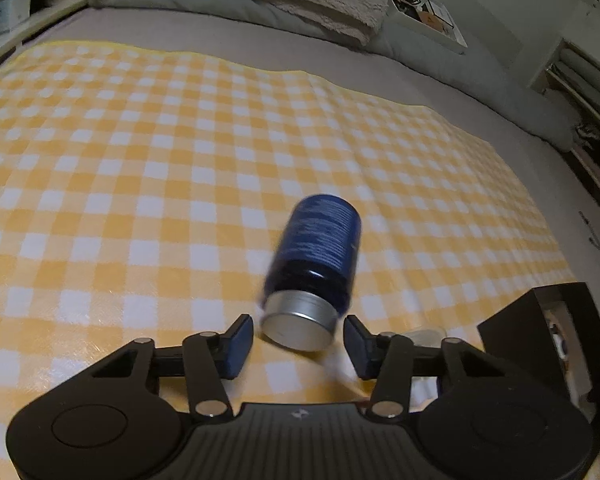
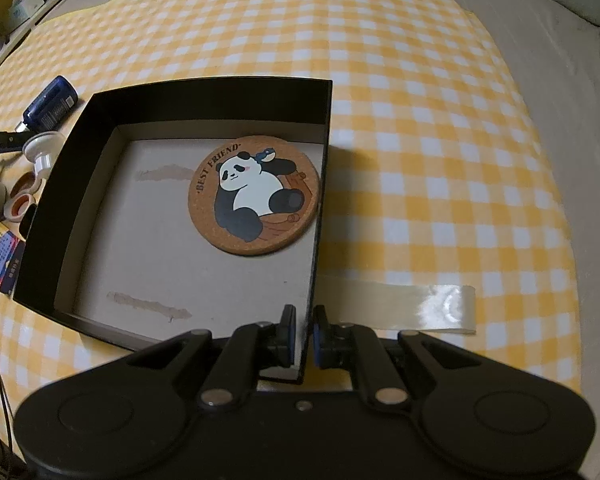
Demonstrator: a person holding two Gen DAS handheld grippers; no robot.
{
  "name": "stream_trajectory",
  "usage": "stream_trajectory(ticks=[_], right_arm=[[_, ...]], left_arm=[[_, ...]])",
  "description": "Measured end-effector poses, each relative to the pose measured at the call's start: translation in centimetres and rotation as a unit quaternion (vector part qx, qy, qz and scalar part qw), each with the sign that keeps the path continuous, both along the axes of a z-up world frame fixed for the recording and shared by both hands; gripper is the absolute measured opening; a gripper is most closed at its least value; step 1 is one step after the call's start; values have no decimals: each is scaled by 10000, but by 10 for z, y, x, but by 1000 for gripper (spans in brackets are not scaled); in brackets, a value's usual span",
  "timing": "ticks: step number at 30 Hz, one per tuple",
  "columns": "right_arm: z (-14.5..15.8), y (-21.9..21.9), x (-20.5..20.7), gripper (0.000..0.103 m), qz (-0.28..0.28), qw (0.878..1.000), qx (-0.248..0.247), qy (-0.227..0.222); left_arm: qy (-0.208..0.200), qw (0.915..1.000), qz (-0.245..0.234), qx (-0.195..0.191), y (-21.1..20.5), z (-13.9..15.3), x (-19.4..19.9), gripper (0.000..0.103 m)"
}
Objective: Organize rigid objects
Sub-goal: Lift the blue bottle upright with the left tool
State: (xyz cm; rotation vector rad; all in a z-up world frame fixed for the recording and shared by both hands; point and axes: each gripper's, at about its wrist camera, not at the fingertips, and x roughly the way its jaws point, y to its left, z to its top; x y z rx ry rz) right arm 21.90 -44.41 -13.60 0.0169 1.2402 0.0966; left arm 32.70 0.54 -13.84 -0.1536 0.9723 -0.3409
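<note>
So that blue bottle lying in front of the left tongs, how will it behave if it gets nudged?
The blue bottle lies on its side on the checked cloth, so it will likely roll. Its round silver cap sits between the open left tongs, and looks smooth, perhaps slippery.

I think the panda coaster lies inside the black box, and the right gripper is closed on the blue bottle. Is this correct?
One part is wrong. The panda coaster does lie inside the black box, but the right gripper is closed on the box's wall, as the right wrist view shows. The blue bottle lies outside the box on the checked cloth, away from that gripper.
</note>
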Motion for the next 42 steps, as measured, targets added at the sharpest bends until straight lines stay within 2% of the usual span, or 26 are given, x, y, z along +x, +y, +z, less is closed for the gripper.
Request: stream_trajectory(ticks=[2,10,16,23,37,42], right_arm=[[-1,0,1,9,4,10000,-18,3],[-1,-2,1,8,46,10000,-70,-12],[-1,-3,2,8,51,10000,-81,-24],[0,-3,2,8,84,9999,-126,-50],[-1,-2,2,8,124,9998,-149,-47],[1,0,1,8,144,9997,-170,-56]], left_arm=[[-56,10000,51,52,-1,1,0,43],[-291,9983,-151,472,-16,2,3,42],[-885,9928,-256,767,-20,20,-8,41],[-1154,9889,-243,905,-23,34,-14,41],[-1108,9875,-215,1098,-23,59,-31,40],[-913,9884,-193,1200,-23,63,-35,40]])
